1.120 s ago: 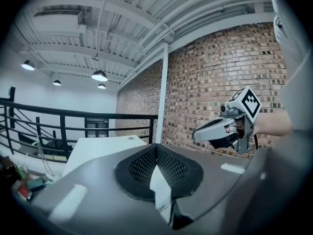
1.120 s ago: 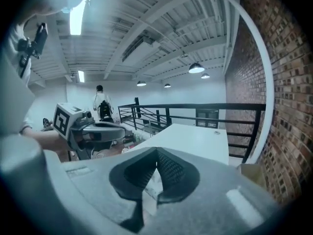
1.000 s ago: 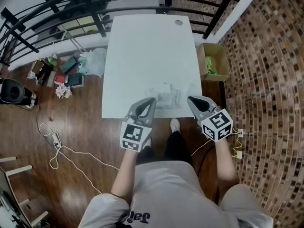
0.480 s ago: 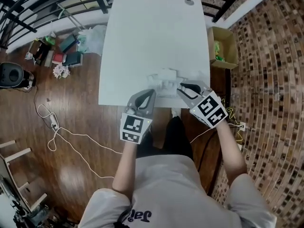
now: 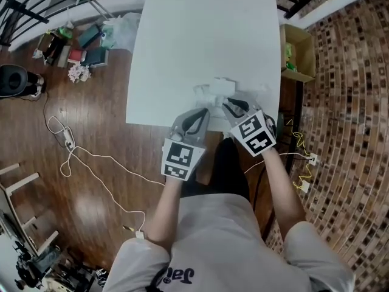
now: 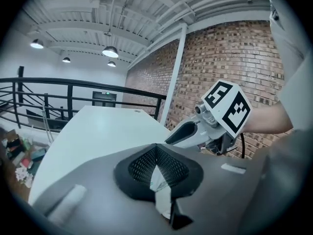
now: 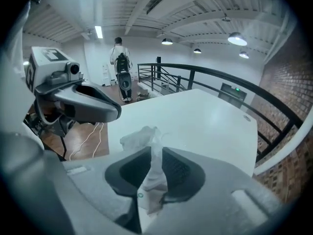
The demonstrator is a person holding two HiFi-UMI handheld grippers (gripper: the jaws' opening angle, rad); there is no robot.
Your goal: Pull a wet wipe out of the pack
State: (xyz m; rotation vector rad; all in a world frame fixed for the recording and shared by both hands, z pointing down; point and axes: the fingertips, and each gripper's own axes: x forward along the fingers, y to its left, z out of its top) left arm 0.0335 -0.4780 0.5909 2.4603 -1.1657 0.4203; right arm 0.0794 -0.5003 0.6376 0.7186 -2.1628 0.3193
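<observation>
Both tools have come down to the near edge of the desk (image 5: 200, 35). The left tool (image 5: 202, 113) has its jaws closed, pinching a sliver of the pack (image 5: 216, 91), probably to anchor it. The wipe (image 7: 156, 160) stands up from the pack. The right tool (image 5: 230, 106) is opening its jaws around the wipe, not yet clamped. The pull is still to come.

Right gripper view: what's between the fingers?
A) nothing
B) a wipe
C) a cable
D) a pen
B: a white wipe stands up between the fingers of the right gripper, which are opening.
</observation>
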